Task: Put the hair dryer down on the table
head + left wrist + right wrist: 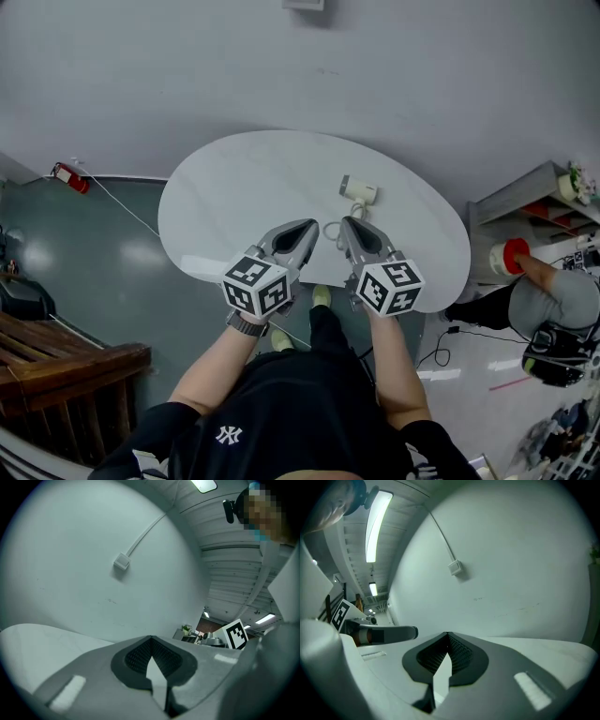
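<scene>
**Hair dryer at rest on the table; both claws closed and empty**

The hair dryer [359, 189] lies on its side on the white oval table [234, 192], well in from the rim, beyond both gripper tips. The left gripper [307, 231] and right gripper [348, 227] hover over the near edge, each with its jaws brought together on nothing. The set-down appears complete. Main hazard: the cord [328, 232] loops between the two tips, so a careless pull-back could snag it and drag the dryer toward the edge.

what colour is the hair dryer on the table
Mostly white: the hair dryer shows best in the head view.
</scene>
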